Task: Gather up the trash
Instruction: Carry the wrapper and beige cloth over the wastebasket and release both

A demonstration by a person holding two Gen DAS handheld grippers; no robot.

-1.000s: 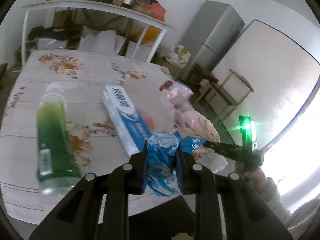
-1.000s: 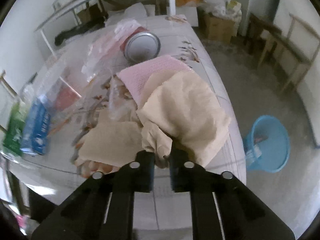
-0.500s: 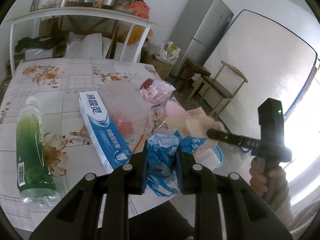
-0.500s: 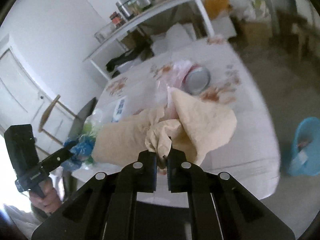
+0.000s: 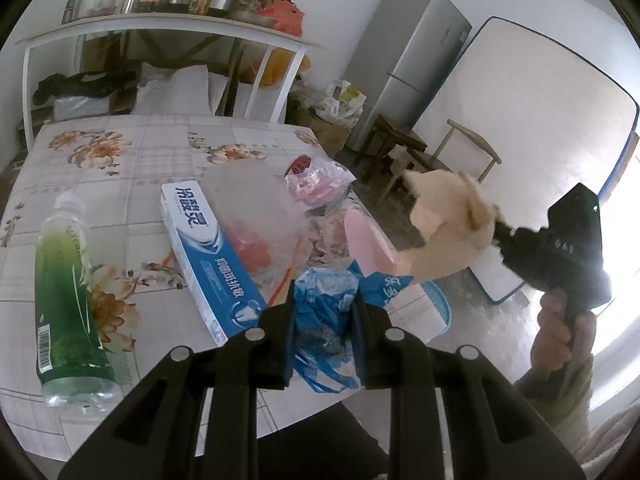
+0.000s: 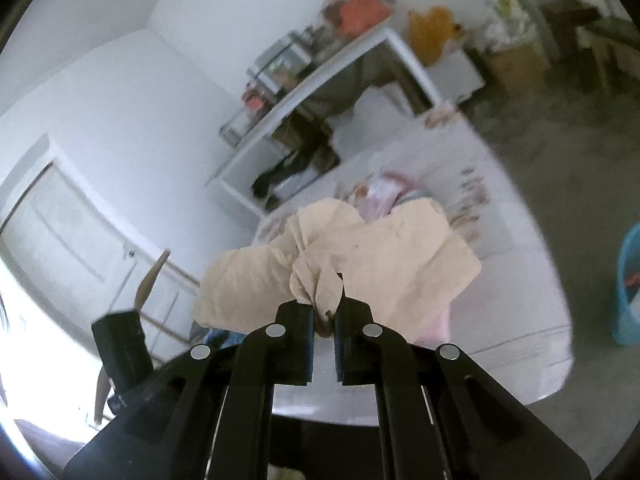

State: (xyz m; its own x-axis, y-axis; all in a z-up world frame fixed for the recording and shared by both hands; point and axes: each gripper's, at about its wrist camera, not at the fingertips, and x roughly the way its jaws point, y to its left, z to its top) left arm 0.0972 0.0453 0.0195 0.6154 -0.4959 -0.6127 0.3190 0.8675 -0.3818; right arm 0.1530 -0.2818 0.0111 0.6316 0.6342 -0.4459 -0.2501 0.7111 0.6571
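My left gripper [image 5: 323, 312] is shut on a crumpled blue plastic wrapper [image 5: 324, 304] just above the near edge of the floral table [image 5: 132, 148]. My right gripper [image 6: 324, 312] is shut on a beige crumpled paper napkin [image 6: 360, 256] and holds it in the air above the table's right side; the napkin also shows in the left wrist view [image 5: 448, 228]. A blue trash bin [image 6: 628, 284] stands on the floor to the right of the table; its rim shows in the left wrist view [image 5: 438, 304].
On the table lie a green bottle [image 5: 64, 300], a blue-and-white toothpaste box [image 5: 208, 256], clear plastic bags [image 5: 256, 208], a bagged red can [image 5: 316, 180] and a pink cloth [image 5: 366, 244]. A shelf [image 5: 168, 28], a fridge [image 5: 412, 60] and a wooden chair [image 5: 460, 152] stand behind.
My right gripper has lifted the beige napkin off the table and raised it into the air. My left gripper has kept its hold on the blue wrapper and drawn back slightly.
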